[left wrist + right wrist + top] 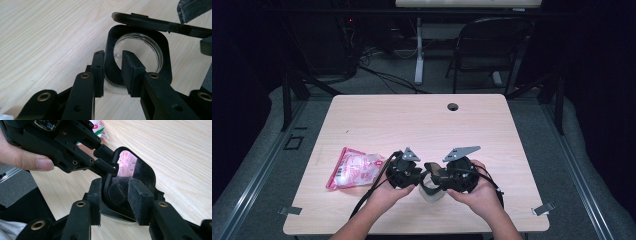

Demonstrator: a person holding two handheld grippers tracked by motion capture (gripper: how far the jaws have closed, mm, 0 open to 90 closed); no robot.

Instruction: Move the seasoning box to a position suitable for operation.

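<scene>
Right gripper view, my right gripper [115, 195] clamped on the upright black lid [135, 173], left gripper [106, 161] gripping its top edge, jar [136, 53] mouth facing up.

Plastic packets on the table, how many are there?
1. A pink-and-white plastic packet lies on the table, near its front edge beside the left tool. Another could be hidden under the hands.
</scene>
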